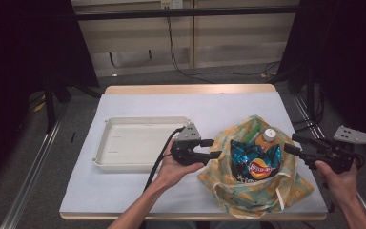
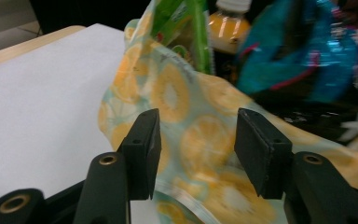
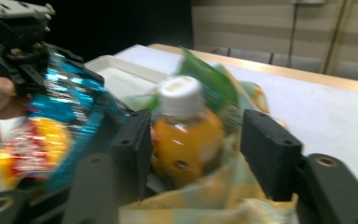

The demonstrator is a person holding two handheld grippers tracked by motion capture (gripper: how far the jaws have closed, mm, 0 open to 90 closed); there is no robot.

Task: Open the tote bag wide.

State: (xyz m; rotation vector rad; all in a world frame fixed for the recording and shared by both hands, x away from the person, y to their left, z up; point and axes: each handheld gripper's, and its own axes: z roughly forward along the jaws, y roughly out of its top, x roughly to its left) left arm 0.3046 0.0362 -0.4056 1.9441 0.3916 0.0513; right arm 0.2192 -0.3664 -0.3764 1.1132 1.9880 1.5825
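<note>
While the white tray (image 1: pixel 138 143) sits bare toward the bench's (image 1: pixel 124 195) left edge, the left gripper (image 1: pixel 208 148) hovers with its jaws apart just beside the rim of the orange-print cloth bag (image 1: pixel 248 191), gripping nothing. That bag slumps near the front right corner, soft and floppy, so its hemmed rim or a handle looks the surest hold. Inside, a crinkly chip packet (image 1: pixel 255 164) seems light, slippery and crushable; the juice bottle (image 1: pixel 268 138) looks stiffer and heavier, best taken below its cap. Beyond the bag's right side, the right gripper (image 1: pixel 293 143) is likewise parted and empty.
</note>
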